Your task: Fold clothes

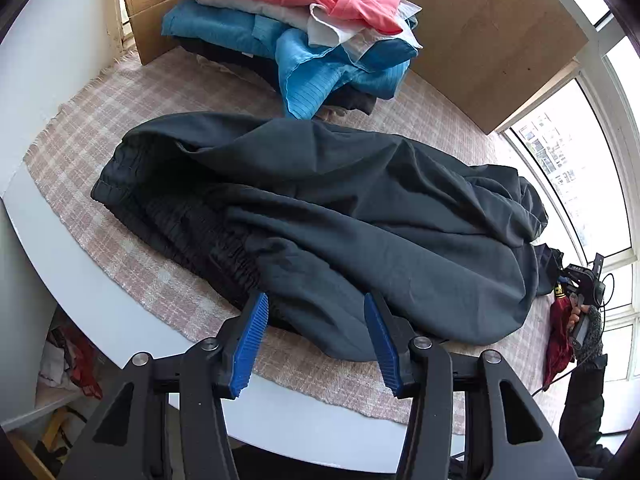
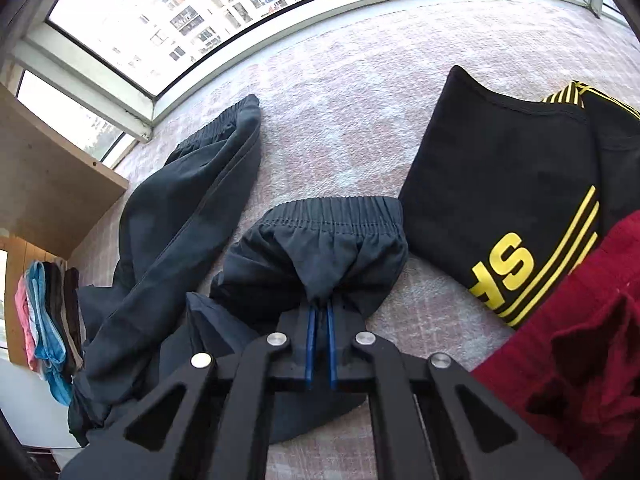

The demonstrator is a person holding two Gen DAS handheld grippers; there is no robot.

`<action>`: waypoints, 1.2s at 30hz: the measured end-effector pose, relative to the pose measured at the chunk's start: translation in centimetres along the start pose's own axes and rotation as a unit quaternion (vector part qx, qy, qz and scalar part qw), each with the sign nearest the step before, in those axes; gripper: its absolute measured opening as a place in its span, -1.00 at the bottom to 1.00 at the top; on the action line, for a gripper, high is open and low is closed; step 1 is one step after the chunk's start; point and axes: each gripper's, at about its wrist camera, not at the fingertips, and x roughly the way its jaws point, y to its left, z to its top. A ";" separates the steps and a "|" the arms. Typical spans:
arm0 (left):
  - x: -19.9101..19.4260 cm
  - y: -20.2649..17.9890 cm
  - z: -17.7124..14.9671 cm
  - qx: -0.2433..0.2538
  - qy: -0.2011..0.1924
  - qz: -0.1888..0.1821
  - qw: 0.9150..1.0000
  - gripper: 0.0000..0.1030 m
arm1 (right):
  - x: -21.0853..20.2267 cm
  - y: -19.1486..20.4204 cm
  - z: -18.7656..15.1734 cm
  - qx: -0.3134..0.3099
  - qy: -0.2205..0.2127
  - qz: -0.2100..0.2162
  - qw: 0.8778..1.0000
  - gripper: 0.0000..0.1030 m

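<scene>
On the checked pink cloth (image 1: 132, 264) covering the table, dark trousers (image 1: 320, 216) sprawl across the middle, waistband at the left end. Behind the trousers: stack of folded clothes (image 1: 296, 32), pink on top, blue under. Beside their cuffs: black top with yellow stripes (image 2: 508, 208), dark red garment (image 2: 580, 340) overlapping it. Left gripper (image 1: 316, 340) half open at the trousers' near edge, fabric between the blue pads, not pinched. Right gripper (image 2: 320, 344) clamped tight on a trouser leg just below its cuff.
</scene>
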 end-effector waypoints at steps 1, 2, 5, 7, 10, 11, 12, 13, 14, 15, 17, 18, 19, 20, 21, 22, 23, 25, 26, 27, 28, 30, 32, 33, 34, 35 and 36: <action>-0.1 0.5 -0.1 -0.007 -0.002 0.006 1.000 -0.07 | -1.1 0.1 -0.6 -0.001 -0.009 0.018 1.000 -0.91; -0.2 1.0 -0.1 -0.014 -0.005 0.011 1.000 -0.07 | -2.6 0.3 -1.1 -0.004 -0.021 0.032 0.999 -0.91; -0.5 3.0 -0.3 -0.039 -0.005 0.017 0.999 -0.07 | -8.9 0.7 -3.1 -0.016 -0.071 0.066 0.995 -0.91; -0.2 3.9 -0.4 -0.043 0.000 0.024 0.999 -0.06 | -14.0 0.7 -4.2 -0.024 -0.116 0.079 0.990 -0.91; 1.2 4.1 -0.6 -0.037 0.023 0.022 0.999 -0.06 | -22.0 0.4 -5.7 -0.032 -0.188 0.072 0.979 -0.91; 1.7 3.8 -0.6 -0.030 0.030 0.021 0.999 -0.06 | -24.8 0.0 -6.3 -0.031 -0.211 0.066 0.975 -0.91; 2.3 3.5 -0.6 -0.022 0.037 0.020 0.999 -0.06 | -27.3 -0.4 -6.9 -0.030 -0.228 0.056 0.972 -0.91; 2.8 3.1 -0.6 -0.013 0.043 0.020 0.999 -0.06 | -29.2 -0.9 -7.6 -0.030 -0.236 0.043 0.970 -0.91; 3.1 2.8 -0.4 -0.007 0.045 0.021 0.999 -0.06 | -30.8 -1.5 -8.2 -0.031 -0.241 0.029 0.970 -0.91; 3.3 2.5 -0.2 -0.002 0.045 0.020 0.999 -0.06 | -31.9 -2.0 -8.8 -0.030 -0.241 0.006 0.970 -0.91; 3.5 2.3 0.5 0.006 0.043 0.016 0.999 -0.06 | -31.8 -3.4 -9.7 -0.023 -0.219 -0.075 0.973 -0.89; 3.4 2.3 0.9 0.007 0.041 0.018 0.999 -0.06 | -30.8 -4.4 -9.8 -0.019 -0.196 -0.126 0.972 -0.81; 3.3 2.5 1.2 0.006 0.038 0.021 0.999 -0.06 | -29.6 -5.4 -9.8 -0.015 -0.170 -0.178 0.969 -0.74; 3.1 2.8 1.6 0.004 0.033 0.023 0.999 -0.06 | -28.5 -6.4 -9.9 -0.011 -0.145 -0.229 0.963 -0.70; 2.9 3.1 1.9 0.002 0.029 0.024 0.999 -0.06 | -27.6 -6.9 -9.9 -0.010 -0.134 -0.258 0.957 -0.68; 2.6 3.5 2.2 0.000 0.025 0.028 0.999 -0.06 | -26.9 -7.2 -9.9 -0.012 -0.131 -0.276 0.952 -0.68; 2.4 4.1 2.5 -0.003 0.020 0.034 0.999 -0.06 | -26.5 -7.2 -9.7 -0.010 -0.129 -0.272 0.954 -0.67; 2.1 5.3 3.0 -0.014 0.013 0.048 0.999 -0.03 | -25.2 -6.6 -8.6 -0.013 -0.124 -0.229 0.965 -0.27; 2.0 5.9 3.2 -0.019 0.011 0.053 0.998 0.01 | -23.9 -5.6 -7.5 -0.022 -0.119 -0.196 0.973 -0.02; 1.9 6.5 3.5 -0.023 0.007 0.058 0.998 0.04 | -22.2 -4.3 -6.2 -0.035 -0.112 -0.163 0.980 0.33; 1.8 7.1 3.7 -0.030 0.002 0.064 0.997 0.07 | -20.0 -2.8 -4.9 -0.046 -0.102 -0.139 0.984 0.35; 1.6 8.2 4.2 -0.044 -0.008 0.069 0.997 0.07 | -15.4 0.4 -2.2 -0.068 -0.081 -0.104 0.989 0.35; 1.4 9.2 4.7 -0.058 -0.016 0.069 0.996 0.07 | -10.4 3.1 0.8 -0.083 -0.060 -0.088 0.991 0.35; 1.3 9.7 4.9 -0.065 -0.019 0.069 0.995 0.07 | -7.9 4.2 2.0 -0.078 -0.050 -0.087 0.992 0.35; 1.3 9.8 5.1 -0.064 -0.019 0.064 0.996 0.07 | -5.6 5.1 3.2 -0.072 -0.041 -0.080 0.993 0.35; 1.3 10.0 5.3 -0.063 -0.019 0.058 0.996 0.07 | -3.4 5.8 4.2 -0.065 -0.031 -0.071 0.995 0.35; 1.3 10.1 5.4 -0.062 -0.017 0.056 0.996 0.07 | -1.5 6.4 5.2 -0.059 -0.025 -0.069 0.996 0.35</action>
